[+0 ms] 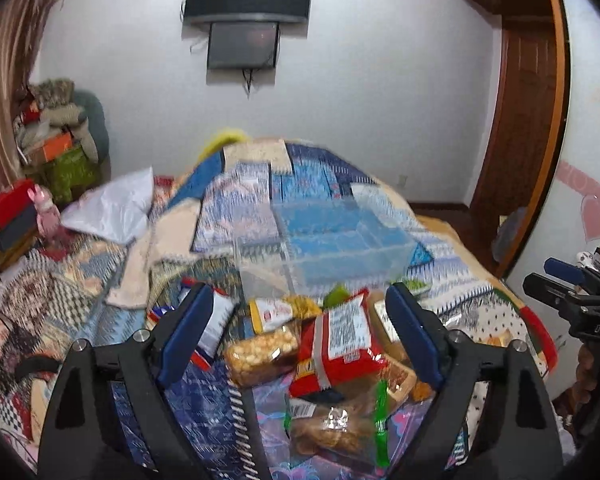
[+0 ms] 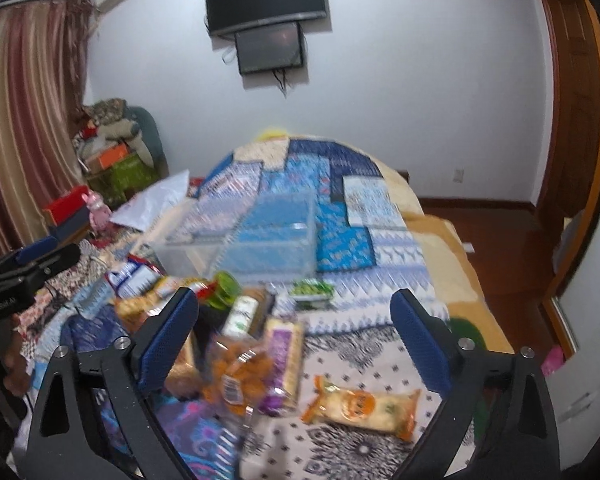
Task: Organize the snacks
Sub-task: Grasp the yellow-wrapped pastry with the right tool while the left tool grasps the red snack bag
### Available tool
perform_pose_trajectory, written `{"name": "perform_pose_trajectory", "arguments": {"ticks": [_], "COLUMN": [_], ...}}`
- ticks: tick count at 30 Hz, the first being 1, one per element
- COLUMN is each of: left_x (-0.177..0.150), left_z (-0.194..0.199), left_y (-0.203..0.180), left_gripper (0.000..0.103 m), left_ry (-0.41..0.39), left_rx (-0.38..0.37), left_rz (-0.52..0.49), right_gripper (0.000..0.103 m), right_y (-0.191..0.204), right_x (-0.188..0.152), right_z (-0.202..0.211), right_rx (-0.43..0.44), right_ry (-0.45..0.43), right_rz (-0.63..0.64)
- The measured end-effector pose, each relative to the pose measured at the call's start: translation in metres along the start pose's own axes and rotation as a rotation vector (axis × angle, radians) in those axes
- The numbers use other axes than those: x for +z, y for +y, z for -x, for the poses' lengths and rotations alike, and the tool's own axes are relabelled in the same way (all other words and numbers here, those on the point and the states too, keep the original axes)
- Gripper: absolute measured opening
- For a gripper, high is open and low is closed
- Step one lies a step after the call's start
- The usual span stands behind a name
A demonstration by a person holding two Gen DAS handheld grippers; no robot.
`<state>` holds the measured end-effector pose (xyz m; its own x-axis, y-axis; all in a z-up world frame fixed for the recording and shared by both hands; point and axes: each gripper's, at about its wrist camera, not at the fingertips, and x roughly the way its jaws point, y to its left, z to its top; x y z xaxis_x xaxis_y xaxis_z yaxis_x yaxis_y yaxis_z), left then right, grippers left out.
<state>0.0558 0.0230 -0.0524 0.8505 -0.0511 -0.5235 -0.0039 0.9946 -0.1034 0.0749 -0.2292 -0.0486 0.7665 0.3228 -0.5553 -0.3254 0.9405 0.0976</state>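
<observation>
hovering over the snack pile (image 1: 324,344) on the bed (image 1: 496,312), both grippers are spread wide and hold nothing. the left gripper (image 1: 300,336) frames a red pack (image 1: 340,344) with a white label, a clear pack of pale puffs (image 1: 260,352) beside it, and a green-edged clear bag (image 1: 332,428) nearer the camera. the right gripper (image 2: 296,344) looks over a crinkly clear bag of orange pieces (image 2: 240,368), a purple-edged cracker sleeve (image 2: 286,360) touching it, and an orange-ended wrapped bar (image 2: 364,406) lying apart on the dotted sheet.

the clear bin (image 2: 260,236) sits beyond the pile, near the middle of the bed, and looks empty, so the sorting seems hardly begun.

my judgement for the step in hand: pick one pack at a time, and start with an outlier. the bar is flat, rectangular and free on all sides, an easy first grab for the right gripper; close across its short width, not its ends. the pile is overlapped and slippery: film wrappers are glossy, soft and half air, so a pinch may slide off or drag a neighbour along. grip the red pack by its fuller middle and lift straight up before carrying it. the quilt is soft and uneven, so pressing down will sink rather than steady anything. both views are blurred, so finer label detail is unreadable.
</observation>
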Motion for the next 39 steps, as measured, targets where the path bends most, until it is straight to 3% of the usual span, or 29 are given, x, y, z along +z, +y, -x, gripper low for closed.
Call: {"name": "perform_pose_trajectory", "arguments": {"ticks": [4, 13, 20, 28, 34, 39], "left_x": [-0.008, -0.013, -0.023, -0.035, -0.042, -0.040], "left_z": [-0.021, -0.061, -0.082, -0.107, -0.115, -0.120], "left_y": [0.001, -0.020, -0.034, -0.032, -0.030, -0.034], "left_gripper": [0.086, 0.086, 0.086, 0.086, 0.080, 0.068], "left_ry": [0.079, 0.200, 0.273, 0.338, 0.347, 0.341], "left_rx": [-0.032, -0.084, -0.090, -0.044, -0.033, -0.034], "left_rz": [0.028, 0.014, -0.011, 0.001, 0.006, 0.000], "right_gripper": [0.090, 0.090, 0.090, 0.090, 0.095, 0.100], "right_y": [-0.020, -0.056, -0.068, -0.070, -0.070, -0.061], "right_x": [-0.009, -0.041, -0.064, -0.081, -0.085, -0.086], "right_z": [-0.016, -0.035, -0.045, -0.060, -0.067, -0.072], "right_rx": [-0.012, -0.045, -0.034, -0.019, -0.006, -0.012], "right_ry": [0.078, 0.223, 0.308, 0.378, 0.393, 0.401], "right_rz": [-0.024, -0.095, -0.144, -0.161, -0.179, -0.146]}}
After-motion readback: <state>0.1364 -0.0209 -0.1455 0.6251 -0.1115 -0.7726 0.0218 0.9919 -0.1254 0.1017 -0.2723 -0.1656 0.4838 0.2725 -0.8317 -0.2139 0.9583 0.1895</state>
